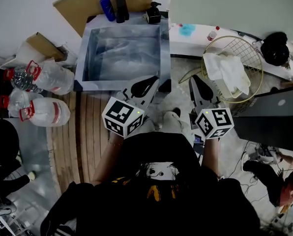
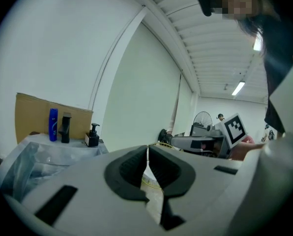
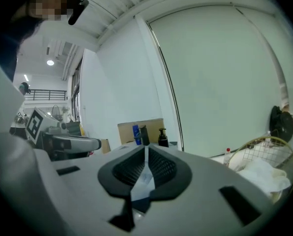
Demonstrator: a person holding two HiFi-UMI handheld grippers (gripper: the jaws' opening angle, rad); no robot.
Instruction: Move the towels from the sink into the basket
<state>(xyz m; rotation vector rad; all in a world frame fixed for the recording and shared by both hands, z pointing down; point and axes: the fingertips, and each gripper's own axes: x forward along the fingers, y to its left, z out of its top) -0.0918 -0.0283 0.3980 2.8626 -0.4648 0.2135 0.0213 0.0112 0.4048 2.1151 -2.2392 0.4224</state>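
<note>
In the basket (image 1: 249, 50) the towels (image 1: 227, 73) look soft, light, limp (best pinched at a bunched fold); left tongs (image 2: 147, 166) and right tongs (image 3: 145, 168) are clenched, empty.

Head view: overhead, steeply down; sink (image 1: 82, 58) at 12 o'clock, basket (image 1: 245, 41) at 2. Both gripper views: near level, close to sink; share blue bottle (image 2: 53, 124) at its back.

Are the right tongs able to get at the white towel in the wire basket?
Probably yes: the open-topped basket stands just beyond the right tongs, with nothing between them and the towel. They are shut, so they'd have to open first.
</note>
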